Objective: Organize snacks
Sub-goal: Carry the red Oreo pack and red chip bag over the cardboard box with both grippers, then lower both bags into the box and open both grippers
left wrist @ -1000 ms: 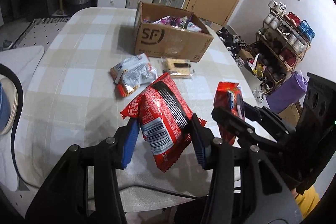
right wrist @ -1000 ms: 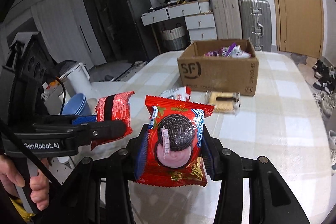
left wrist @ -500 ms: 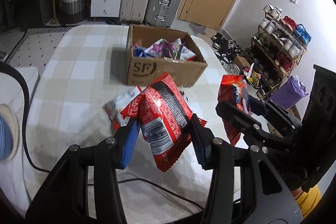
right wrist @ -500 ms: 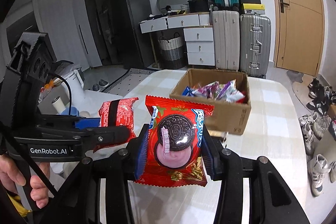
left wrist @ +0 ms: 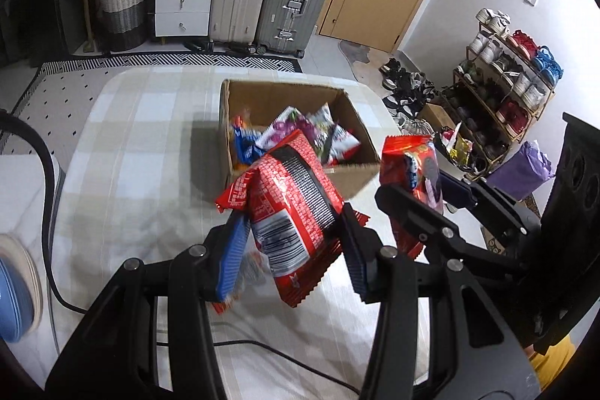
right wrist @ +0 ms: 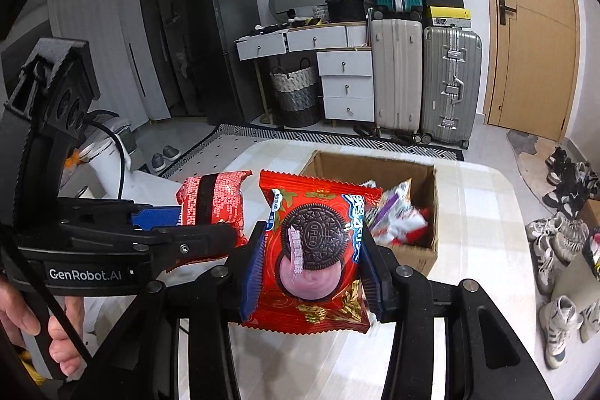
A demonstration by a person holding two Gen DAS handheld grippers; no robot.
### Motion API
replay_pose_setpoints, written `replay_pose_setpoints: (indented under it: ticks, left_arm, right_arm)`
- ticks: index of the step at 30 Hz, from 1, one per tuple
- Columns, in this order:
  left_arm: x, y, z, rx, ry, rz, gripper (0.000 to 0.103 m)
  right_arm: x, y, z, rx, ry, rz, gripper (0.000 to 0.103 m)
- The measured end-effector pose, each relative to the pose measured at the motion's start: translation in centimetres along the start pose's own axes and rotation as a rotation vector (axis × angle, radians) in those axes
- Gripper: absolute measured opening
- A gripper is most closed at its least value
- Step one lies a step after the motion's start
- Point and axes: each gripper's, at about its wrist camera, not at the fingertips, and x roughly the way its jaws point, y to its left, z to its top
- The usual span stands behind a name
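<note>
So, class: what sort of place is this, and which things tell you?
Probably a home, near the entrance: suitcases by a wooden door, a loaded shoe rack, and a white chest of drawers.

two grippers — left gripper, right gripper — one packet apiece; one cardboard box at 12 o'clock; three suitcases.

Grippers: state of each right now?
Left gripper: shut on red-and-black snack pack.
Right gripper: shut on Oreo pack.
</note>
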Motion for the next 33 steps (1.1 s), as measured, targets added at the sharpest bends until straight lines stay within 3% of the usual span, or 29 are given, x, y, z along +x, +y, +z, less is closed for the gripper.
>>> replay_pose_setpoints:
  ticks: [8,17,26,33]
  left_arm:
    - [4.6,0.1,5.7,0.061,-0.027,0.025,0.044]
    - [14.5,2.4,10.3,0.013,0.038,-0.019,0.044]
    - [21.8,5.0,10.3,-0.049,0.089,-0.027,0.044]
    - [24.5,5.1,10.0,-0.081,0.11,-0.065,0.046]
  right_arm:
    - [4.6,-2.5,3.3,-0.005,0.026,-0.052,0.045]
    - [11.3,-7.0,5.2,0.053,0.079,-0.089,0.045]
    - [16.5,-8.8,4.4,0.055,0.141,-0.097,0.045]
    - [16.5,-9.6,3.9,0.068,0.14,-0.124,0.045]
